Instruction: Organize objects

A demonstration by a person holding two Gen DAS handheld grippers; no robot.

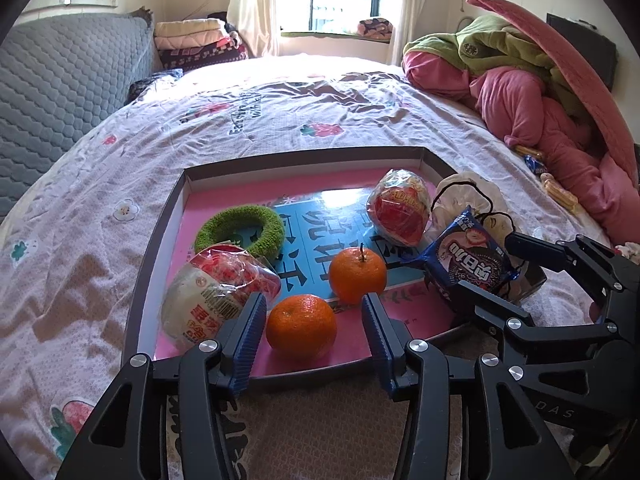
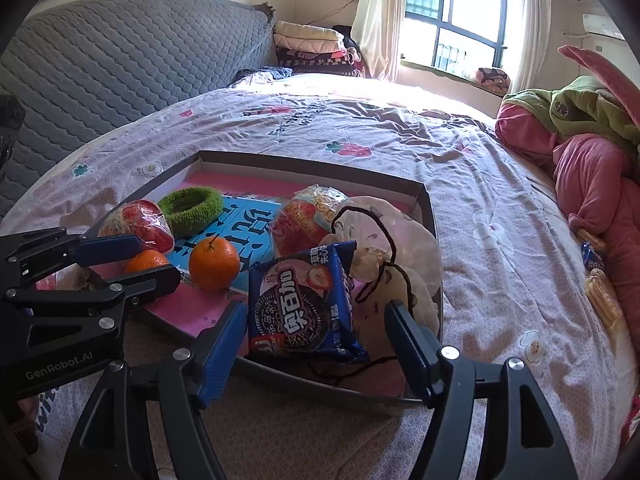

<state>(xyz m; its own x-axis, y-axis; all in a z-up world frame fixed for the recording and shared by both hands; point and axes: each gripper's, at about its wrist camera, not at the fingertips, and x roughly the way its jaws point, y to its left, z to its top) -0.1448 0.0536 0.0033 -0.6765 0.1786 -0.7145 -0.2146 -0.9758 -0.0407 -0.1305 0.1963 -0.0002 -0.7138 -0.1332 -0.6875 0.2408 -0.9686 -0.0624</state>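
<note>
A shallow box tray lies on the bed. It holds two oranges: a near one and a far one. It also holds a green ring, two wrapped snacks, a blue cookie packet and a white pouch. My left gripper is open, its jaws on either side of the near orange. My right gripper is open around the cookie packet.
The tray sits on a flowered bedsheet. Pink and green bedding is piled at the right, with small snack packs beside it. A grey quilted headboard stands at the left. Folded blankets and a window are at the back.
</note>
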